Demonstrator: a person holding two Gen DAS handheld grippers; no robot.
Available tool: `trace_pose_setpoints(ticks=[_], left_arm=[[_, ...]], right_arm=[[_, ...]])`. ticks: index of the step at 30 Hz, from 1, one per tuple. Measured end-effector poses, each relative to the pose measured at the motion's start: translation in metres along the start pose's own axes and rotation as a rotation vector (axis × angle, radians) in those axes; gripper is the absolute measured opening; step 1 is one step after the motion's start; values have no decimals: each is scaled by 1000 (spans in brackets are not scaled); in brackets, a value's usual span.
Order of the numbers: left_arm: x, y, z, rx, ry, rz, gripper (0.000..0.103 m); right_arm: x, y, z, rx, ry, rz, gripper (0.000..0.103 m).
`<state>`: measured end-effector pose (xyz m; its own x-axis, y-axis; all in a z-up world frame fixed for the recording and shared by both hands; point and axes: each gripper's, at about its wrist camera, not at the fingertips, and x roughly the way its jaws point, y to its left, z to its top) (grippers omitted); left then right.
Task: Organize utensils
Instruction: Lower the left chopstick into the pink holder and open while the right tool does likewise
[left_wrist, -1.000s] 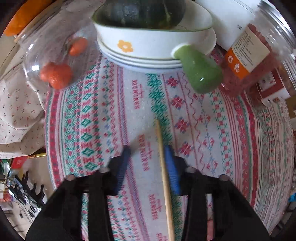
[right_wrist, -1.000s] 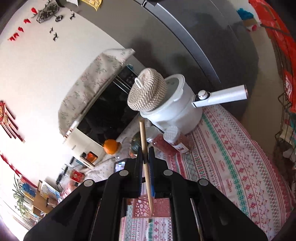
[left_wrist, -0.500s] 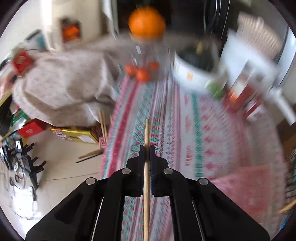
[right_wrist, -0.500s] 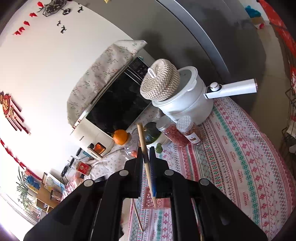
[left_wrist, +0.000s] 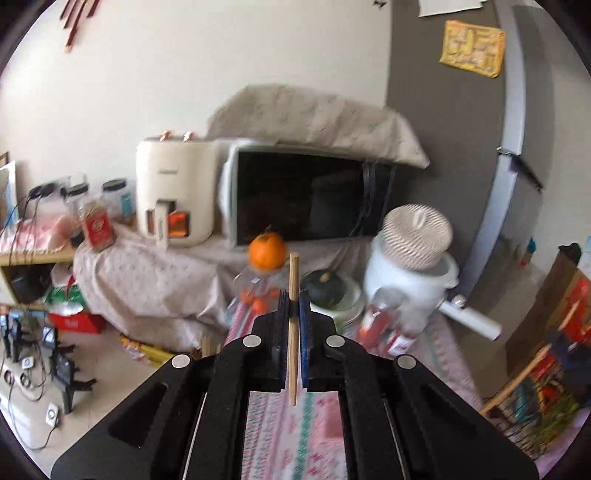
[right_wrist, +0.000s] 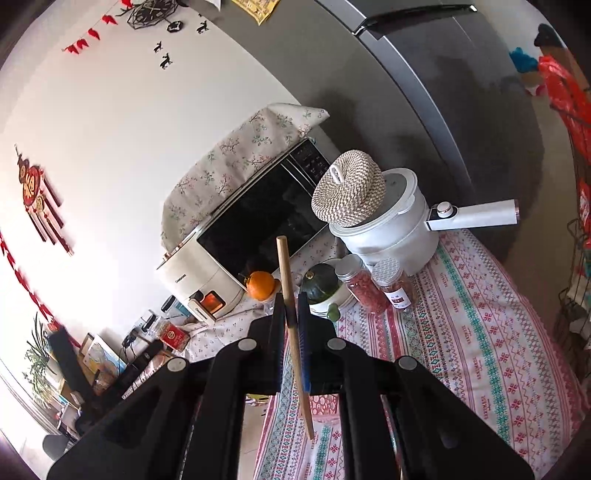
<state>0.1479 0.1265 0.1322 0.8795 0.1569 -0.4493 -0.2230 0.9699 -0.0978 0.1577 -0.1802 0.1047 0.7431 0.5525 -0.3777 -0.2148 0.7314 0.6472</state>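
The left gripper (left_wrist: 293, 306) is raised above the near edge of the table (left_wrist: 447, 343), its blue pads pressed onto a wooden chopstick (left_wrist: 294, 280) that stands nearly upright between them, the top end poking above the fingertips and the lower end hanging over the patterned tablecloth (left_wrist: 280, 417). Beyond it, toward the table's far edge, an orange (left_wrist: 266, 250) sits on a clear jar (left_wrist: 255, 291), then a dark squash (left_wrist: 325, 286) lies in a white bowl, and further right a white cooker (left_wrist: 410, 277) carries a woven lid (left_wrist: 417, 236). The right gripper (right_wrist: 291, 314) likewise pinches a second chopstick (right_wrist: 286, 273), this one leaning slightly left at the top, with two red-filled jars (right_wrist: 376, 284) just beside the cooker at the table's far edge.
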Motion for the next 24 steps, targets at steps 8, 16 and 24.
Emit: trace_pose_setpoints(ticks=[8,16,24], left_arm=[[35,-30,-23,-62,103,-83,4],[52,24,-65,-320,158,-19,40],[27,54,-79,-393,124,30,42]], right_arm=[[11,-15,4,33,5,-22,8],[31,-11,4,26,-6,-35,8],[64,-6,-10,-3,-32,-77,8]])
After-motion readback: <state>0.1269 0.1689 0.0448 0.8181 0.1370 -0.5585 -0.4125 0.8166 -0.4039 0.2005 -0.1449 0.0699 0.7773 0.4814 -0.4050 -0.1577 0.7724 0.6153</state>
